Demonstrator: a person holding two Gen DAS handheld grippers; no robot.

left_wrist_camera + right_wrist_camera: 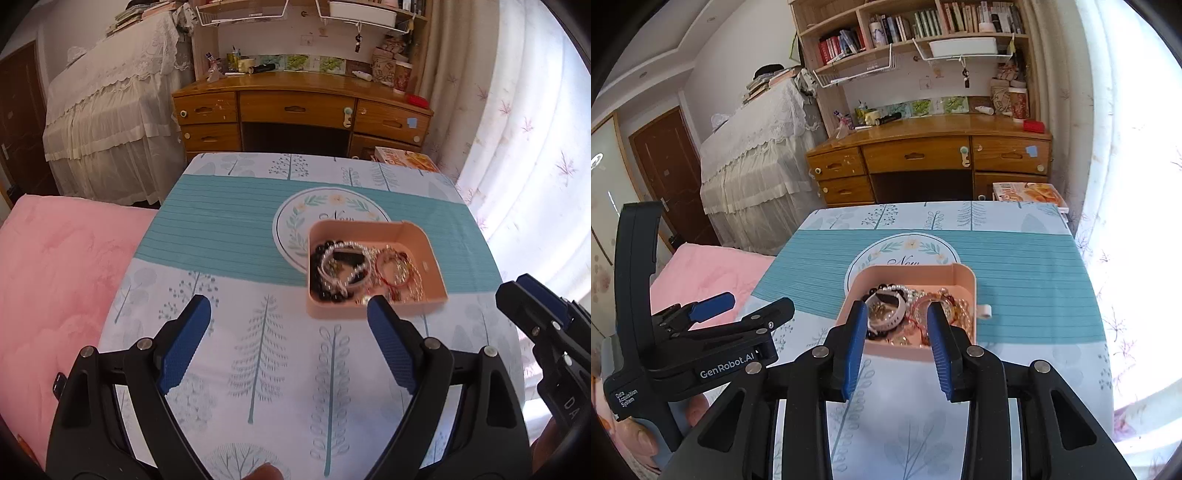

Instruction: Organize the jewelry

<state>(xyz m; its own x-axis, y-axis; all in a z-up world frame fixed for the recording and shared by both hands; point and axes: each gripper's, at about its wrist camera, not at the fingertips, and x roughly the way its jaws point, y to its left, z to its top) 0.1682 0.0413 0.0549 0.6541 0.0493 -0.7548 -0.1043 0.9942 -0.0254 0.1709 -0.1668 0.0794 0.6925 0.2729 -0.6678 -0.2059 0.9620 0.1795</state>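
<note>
Jewelry [354, 269] lies all together in a pink tray [436, 280] – dark beads, a pearl strand, a white band, red and gold bracelets, mixed in one heap. This tray stands on a table covered by a cloth [221, 229] with a teal stripe and printed trees, partly over a round white emblem [291, 229].

Left gripper [288, 306] has its jaws wide apart, with nothing between them; it hangs over the cloth just in front of the tray. Right gripper [897, 314] has its jaws partly apart and also empty – in its own view the blue fingertips [858, 321] appear before the near wall of the tray, but whether they touch it I cannot tell.

Behind the table stands a wooden desk [923, 147], and a pink blanket [62, 277] lies at the left.
</note>
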